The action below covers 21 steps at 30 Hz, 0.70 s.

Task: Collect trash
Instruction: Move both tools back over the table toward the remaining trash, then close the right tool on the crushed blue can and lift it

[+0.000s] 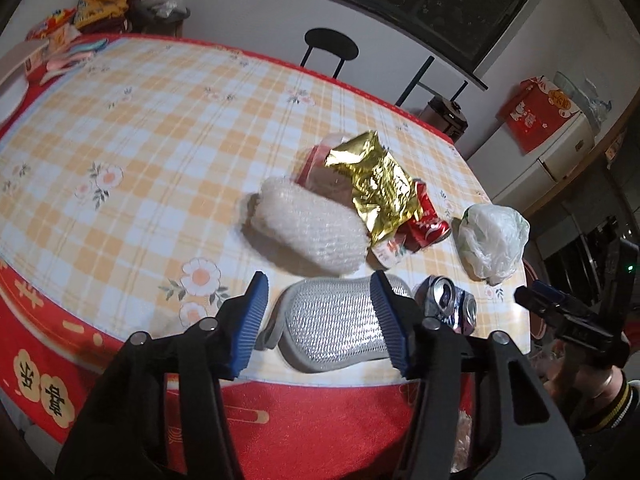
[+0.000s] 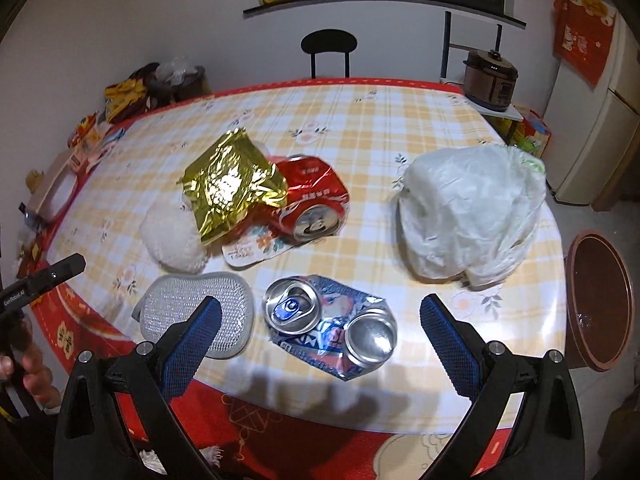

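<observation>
Tablecloth (image 2: 400, 120) in orange-and-white check with flower prints and a red border covers the table. Behind it we see a white wall, a black chair (image 2: 329, 46), a dark window, a cooker (image 2: 490, 76) and a white fridge (image 2: 592, 128). A brown bin (image 2: 600, 300) stands at the table's right edge.

Trash lies near the front edge: grey mesh pad (image 1: 332, 320), flattened silver can (image 2: 332, 324), crushed red can (image 2: 316, 200) under a gold wrapper (image 2: 228, 184), white foam roll (image 1: 308, 228), crumpled plastic bag (image 2: 472, 212).

Left gripper (image 1: 320, 324) hovers with jaws apart either side of the pad, not pressing. Right gripper (image 2: 320, 340) stands wide open over the silver can.
</observation>
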Available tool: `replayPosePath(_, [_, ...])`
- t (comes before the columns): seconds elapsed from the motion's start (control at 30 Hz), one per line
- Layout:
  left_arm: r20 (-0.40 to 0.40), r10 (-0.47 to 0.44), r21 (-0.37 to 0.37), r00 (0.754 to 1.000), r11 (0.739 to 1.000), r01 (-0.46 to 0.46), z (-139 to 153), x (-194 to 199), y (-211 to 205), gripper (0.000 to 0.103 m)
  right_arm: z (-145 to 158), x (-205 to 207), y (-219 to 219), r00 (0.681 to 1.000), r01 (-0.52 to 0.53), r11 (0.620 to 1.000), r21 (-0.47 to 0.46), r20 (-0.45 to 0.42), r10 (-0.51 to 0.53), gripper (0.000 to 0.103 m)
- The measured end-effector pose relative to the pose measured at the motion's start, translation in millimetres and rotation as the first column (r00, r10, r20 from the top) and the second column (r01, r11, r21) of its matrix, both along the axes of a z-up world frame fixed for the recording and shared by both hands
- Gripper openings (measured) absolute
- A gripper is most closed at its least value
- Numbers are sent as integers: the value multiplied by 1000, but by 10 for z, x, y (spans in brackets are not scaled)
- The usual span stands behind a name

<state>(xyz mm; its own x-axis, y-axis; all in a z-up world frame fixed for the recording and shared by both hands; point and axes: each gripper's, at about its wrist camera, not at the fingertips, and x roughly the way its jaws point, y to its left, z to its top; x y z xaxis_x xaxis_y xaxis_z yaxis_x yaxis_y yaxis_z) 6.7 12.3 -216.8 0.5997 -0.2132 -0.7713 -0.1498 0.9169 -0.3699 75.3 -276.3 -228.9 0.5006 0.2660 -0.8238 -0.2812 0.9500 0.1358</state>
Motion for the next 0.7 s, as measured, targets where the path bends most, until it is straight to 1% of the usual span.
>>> replayPosePath(0.13, [-15, -11, -26, 1000, 1000, 10, -74, 41, 47, 51, -117, -59, 122, 1000, -8, 999, -36, -23, 8, 98])
replayPosePath(0.37, [-39, -27, -63, 999, 998, 25, -180, 96, 57, 47, -183, -103, 95, 999, 2, 998, -58, -33, -4, 97])
replayPosePath(0.43, [-48, -32, -70, 998, 997, 28, -210, 108, 50, 47, -227, -127, 106, 999, -14, 998, -64, -46, 11, 92])
replayPosePath(0.5, [-52, -33, -73, 998, 997, 30, -224, 113, 48, 46, -281, -141, 127, 998, -34, 997, -76, -63, 29, 81])
replayPosePath(0.53, [-53, -35, -76, 998, 997, 31, -232, 111, 42, 46, -306, -146, 133, 997, -40, 996, -76, -71, 35, 79])
replayPosePath(0.6, [-54, -38, -79, 998, 996, 34, -241, 109, 33, 45, -341, -148, 140, 995, -53, 996, -68, -85, 48, 71])
replayPosePath(0.7, [-56, -37, -82, 998, 996, 32, -255, 103, 32, 45, -372, -140, 155, 994, -72, 995, -70, -90, 66, 66])
